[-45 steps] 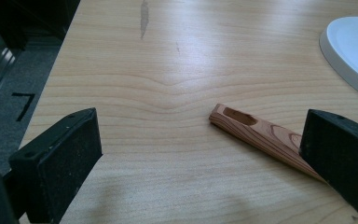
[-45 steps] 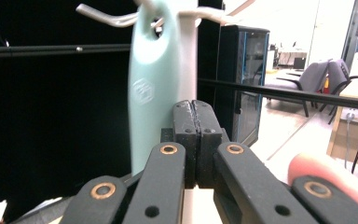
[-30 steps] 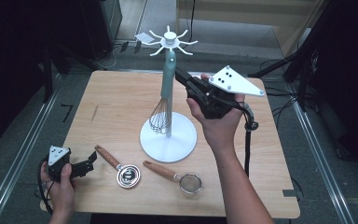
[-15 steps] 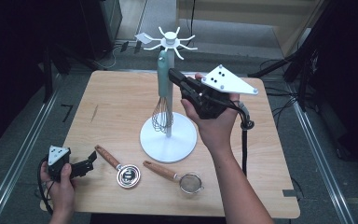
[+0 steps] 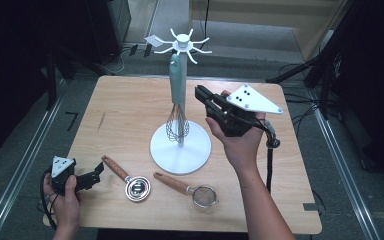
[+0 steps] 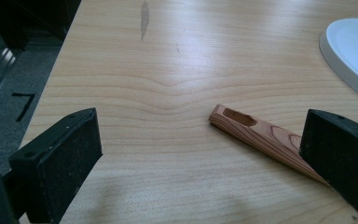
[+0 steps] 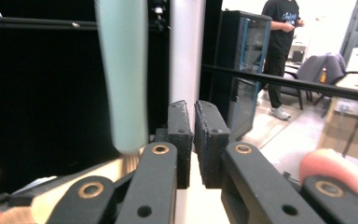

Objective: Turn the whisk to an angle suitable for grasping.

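1. Whisk (image 5: 177,107) hangs from the white stand (image 5: 181,145) near the middle of the table (image 5: 130,100): its mint handle runs up along the pole to a hook at the top, and its wire head hangs just above the round base.
2. Right gripper (image 5: 201,95) is just beside the whisk handle, to its right in the high view and clear of it. Its jaws have just been opening, yet in the right gripper view they stand a narrow slit apart with nothing between them; the mint handle (image 7: 121,74) passes to their left, apart from them, and the white pole (image 7: 186,51) rises behind them.
3. Right hand (image 5: 237,137) carries that gripper off the table, with its grey plate on top.
4. Left gripper (image 5: 96,172) lies low at the near left edge of the table in the left hand (image 5: 65,197), jaws spread wide and holding nothing.
5. Left gripper view: the tip of a wooden handle (image 6: 261,137) lies on the table between the jaws, close to one pad.
6. Spoon (image 5: 130,182) and strainer (image 5: 192,190), both wooden-handled, lie side by side in front of the stand base.
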Demonstrator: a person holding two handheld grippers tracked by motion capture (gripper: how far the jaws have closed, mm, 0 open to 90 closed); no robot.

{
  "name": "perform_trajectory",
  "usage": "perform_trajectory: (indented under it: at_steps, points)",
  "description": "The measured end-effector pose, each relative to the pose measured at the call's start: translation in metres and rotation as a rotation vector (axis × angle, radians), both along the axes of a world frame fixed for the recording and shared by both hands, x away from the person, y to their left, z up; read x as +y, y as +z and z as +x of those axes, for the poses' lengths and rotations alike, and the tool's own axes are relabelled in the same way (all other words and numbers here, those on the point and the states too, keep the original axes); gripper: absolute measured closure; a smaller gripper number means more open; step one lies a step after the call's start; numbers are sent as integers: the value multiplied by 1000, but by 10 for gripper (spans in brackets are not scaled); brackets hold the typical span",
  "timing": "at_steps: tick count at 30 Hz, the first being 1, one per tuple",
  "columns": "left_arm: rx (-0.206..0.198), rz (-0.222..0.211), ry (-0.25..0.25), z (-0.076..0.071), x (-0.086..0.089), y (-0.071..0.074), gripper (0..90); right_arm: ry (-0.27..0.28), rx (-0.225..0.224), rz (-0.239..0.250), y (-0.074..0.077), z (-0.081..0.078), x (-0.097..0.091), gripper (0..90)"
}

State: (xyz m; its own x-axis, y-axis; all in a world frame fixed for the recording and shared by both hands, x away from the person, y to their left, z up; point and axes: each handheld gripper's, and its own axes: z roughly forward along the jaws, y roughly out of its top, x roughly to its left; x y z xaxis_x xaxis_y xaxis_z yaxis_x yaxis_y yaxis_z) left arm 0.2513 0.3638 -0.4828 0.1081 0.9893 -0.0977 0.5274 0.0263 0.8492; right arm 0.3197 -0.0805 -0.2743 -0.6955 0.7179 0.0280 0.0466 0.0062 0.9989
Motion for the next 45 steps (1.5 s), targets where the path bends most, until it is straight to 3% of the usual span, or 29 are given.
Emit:
perform_trajectory:
  at_steps: [5,12,16,19,27,32,33,35,40,45]
  points:
    - [-3,4,0,0,0,0,0,-21,46,-1,-18,-1,-20,813]
    - [-1,8,-1,-1,-1,0,0,-58,65,-21,-42,-4,-43,741]
    - [-1,8,-1,-1,-1,0,0,-82,103,-40,-57,-5,-51,675]
    - [-1,8,-1,-1,-1,0,0,-104,152,-30,-67,-6,-56,670]
    - [-1,9,-2,-1,-1,0,0,-154,210,-48,-89,-12,-67,655]
    - [0,8,-1,-1,-1,0,0,-125,261,-62,-101,-17,-71,631]
    - [0,8,-1,-1,-1,0,0,-119,266,-72,-105,-18,-70,568]
    - [0,7,0,-1,-1,0,0,-121,267,-102,-109,-21,-69,535]
    - [1,9,-1,-1,-1,0,0,-99,297,-96,-121,-24,-72,505]
    - [0,8,0,0,-1,0,0,-42,324,-84,-131,-24,-77,566]
